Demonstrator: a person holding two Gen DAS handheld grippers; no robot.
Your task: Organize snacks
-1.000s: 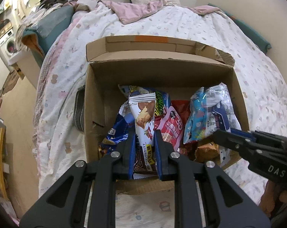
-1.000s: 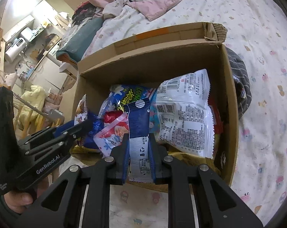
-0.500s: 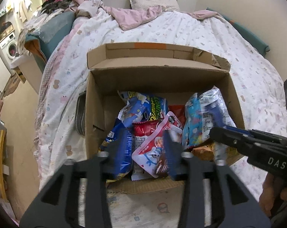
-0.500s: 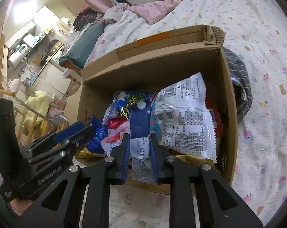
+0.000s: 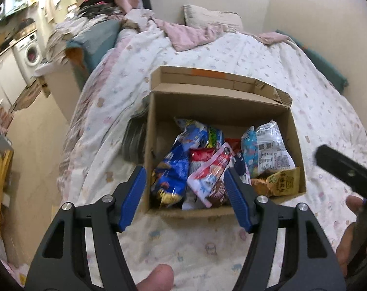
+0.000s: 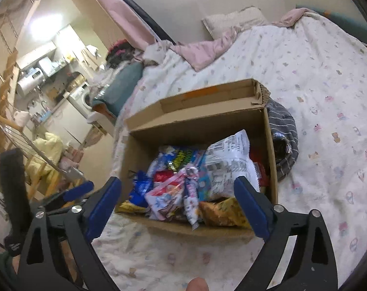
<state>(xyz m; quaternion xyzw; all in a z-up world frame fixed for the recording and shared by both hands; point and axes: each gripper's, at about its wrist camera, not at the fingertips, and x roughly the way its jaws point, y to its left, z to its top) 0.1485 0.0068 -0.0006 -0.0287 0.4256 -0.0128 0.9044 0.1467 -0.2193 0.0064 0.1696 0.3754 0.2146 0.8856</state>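
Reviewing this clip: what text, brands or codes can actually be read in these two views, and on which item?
No text reads cleanly in either view.
Yellow-green snack packet in the brown cardboard box: dark printed characters, too blurred to read.
White plastic snack bag: barcode and fine print, too small.
Blue-and-green snack bag: lettering blurred.
Pink-and-white wrapper: print unreadable.

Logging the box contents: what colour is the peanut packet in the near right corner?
Yellow-green with dark print, the peanut packet lies crumpled in the cardboard box; clearest in the left wrist view.
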